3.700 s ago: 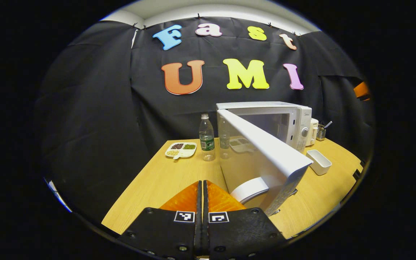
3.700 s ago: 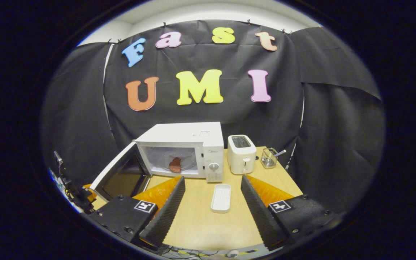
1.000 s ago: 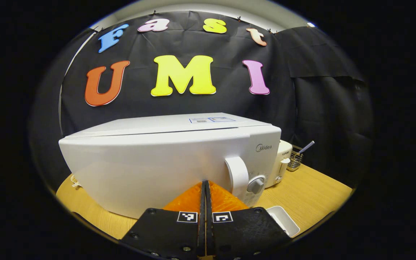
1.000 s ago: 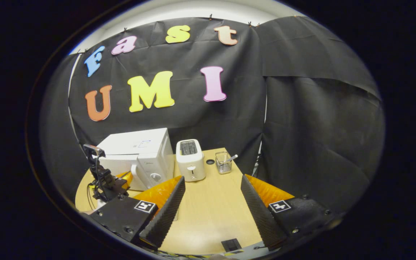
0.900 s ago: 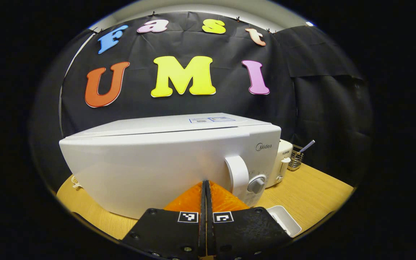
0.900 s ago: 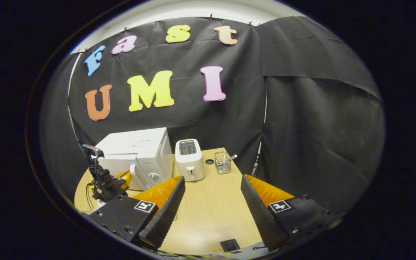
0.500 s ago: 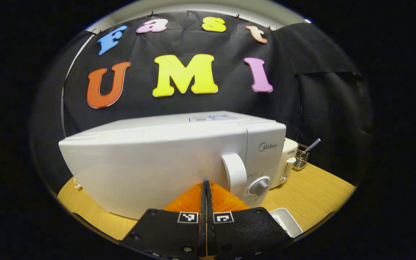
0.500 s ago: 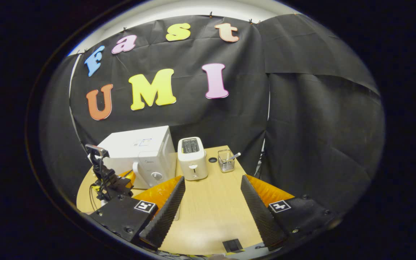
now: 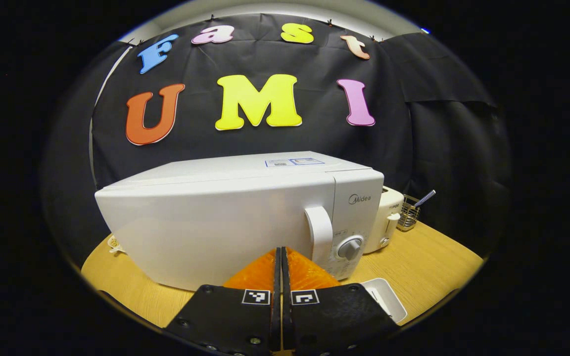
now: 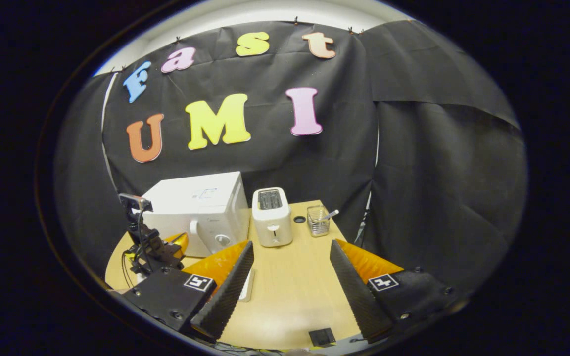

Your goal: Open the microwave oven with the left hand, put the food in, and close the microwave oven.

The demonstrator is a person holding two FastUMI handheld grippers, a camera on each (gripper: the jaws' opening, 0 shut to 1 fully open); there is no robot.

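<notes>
The white microwave (image 9: 225,217) stands with its door flush shut, so its inside is hidden. The door's handle (image 9: 318,232) and a round knob (image 9: 350,248) are on its right side. My left gripper (image 9: 278,251) is shut with nothing in it, its tips right at the lower door just left of the handle; I cannot tell if they touch. From the right gripper view, the microwave (image 10: 196,207) sits at the left with the left gripper (image 10: 164,249) in front of it. My right gripper (image 10: 291,244) hangs open and empty above the table (image 10: 290,287).
A white toaster (image 10: 272,217) stands right of the microwave, with a wire basket (image 10: 318,220) holding a utensil beyond it. A white oblong tray (image 9: 386,304) lies in front of the microwave's control panel. A small dish (image 9: 114,243) peeks out at the microwave's left.
The microwave door, wide open 3.7 s ago, has swung shut with the shut left gripper against it. In the last second the door went flush and the left gripper backed off slightly.
</notes>
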